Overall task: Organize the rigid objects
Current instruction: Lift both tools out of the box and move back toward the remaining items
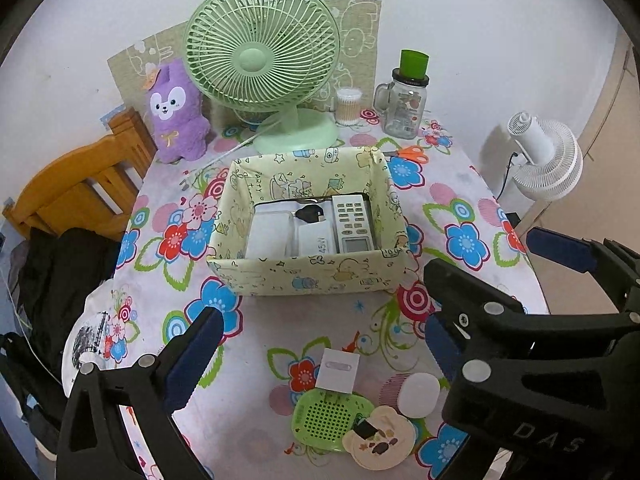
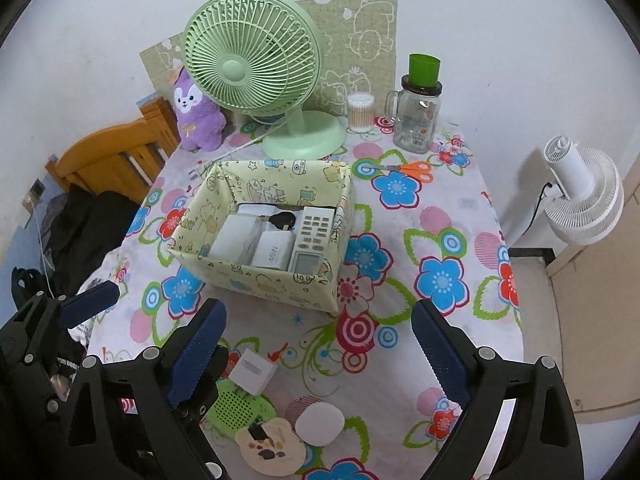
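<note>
A pale yellow patterned box (image 1: pixel 304 276) (image 2: pixel 256 276) stands mid-table and holds a white remote (image 1: pixel 354 222) (image 2: pixel 314 238), a 45W charger (image 1: pixel 316 240) (image 2: pixel 274 250), a white case (image 1: pixel 268 234) and a black plug. On the near table lie a small white cube adapter (image 1: pixel 338 370) (image 2: pixel 253 372), a green perforated oval (image 1: pixel 324 420) (image 2: pixel 240 408), a bear-shaped card (image 1: pixel 380 440) (image 2: pixel 270 450) and a white rounded puck (image 1: pixel 418 394) (image 2: pixel 320 424). My left gripper (image 1: pixel 320 348) is open and empty above them. My right gripper (image 2: pixel 318 344) is open and empty.
A green desk fan (image 1: pixel 262 60) (image 2: pixel 252 68), purple plush (image 1: pixel 176 116), cotton swab tub (image 1: pixel 348 106), glass jar with green cup (image 1: pixel 404 108) and orange scissors (image 1: pixel 408 153) stand at the back. A wooden chair (image 1: pixel 80 188) is left; a white fan (image 1: pixel 548 160) is right.
</note>
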Tool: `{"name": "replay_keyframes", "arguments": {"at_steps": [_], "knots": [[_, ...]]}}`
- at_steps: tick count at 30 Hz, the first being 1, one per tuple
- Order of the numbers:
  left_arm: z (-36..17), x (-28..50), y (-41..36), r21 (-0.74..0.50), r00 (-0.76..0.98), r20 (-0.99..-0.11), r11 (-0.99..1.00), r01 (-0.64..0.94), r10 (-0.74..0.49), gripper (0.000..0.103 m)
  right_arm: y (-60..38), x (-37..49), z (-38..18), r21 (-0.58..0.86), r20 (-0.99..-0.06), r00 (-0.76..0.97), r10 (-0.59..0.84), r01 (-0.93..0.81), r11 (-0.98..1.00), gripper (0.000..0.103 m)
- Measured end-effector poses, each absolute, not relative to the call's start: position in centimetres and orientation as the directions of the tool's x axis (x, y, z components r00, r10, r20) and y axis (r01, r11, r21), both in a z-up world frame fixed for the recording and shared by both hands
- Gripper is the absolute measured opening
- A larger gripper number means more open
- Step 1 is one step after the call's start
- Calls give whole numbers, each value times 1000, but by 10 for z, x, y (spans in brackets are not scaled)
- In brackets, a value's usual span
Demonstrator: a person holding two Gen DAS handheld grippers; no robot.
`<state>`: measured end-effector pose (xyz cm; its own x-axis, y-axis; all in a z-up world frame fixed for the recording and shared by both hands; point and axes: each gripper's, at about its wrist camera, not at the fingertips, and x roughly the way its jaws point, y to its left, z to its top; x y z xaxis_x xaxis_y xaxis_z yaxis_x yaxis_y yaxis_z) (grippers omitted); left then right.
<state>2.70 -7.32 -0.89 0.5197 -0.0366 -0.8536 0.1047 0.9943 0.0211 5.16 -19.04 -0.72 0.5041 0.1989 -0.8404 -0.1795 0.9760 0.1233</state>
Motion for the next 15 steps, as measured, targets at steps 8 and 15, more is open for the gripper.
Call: {"name": "replay_keyframes", "arguments": {"at_steps": [8, 15], "knots": [[-13, 20, -76, 9, 518, -854, 996, 88, -38, 102, -199, 43, -11, 137, -833, 508, 221, -198, 971, 95], [-27, 13, -76, 4, 500, -865, 995, 97, -45, 102, -201, 35, -21, 143, -834, 502, 230, -206, 968, 95]]}}
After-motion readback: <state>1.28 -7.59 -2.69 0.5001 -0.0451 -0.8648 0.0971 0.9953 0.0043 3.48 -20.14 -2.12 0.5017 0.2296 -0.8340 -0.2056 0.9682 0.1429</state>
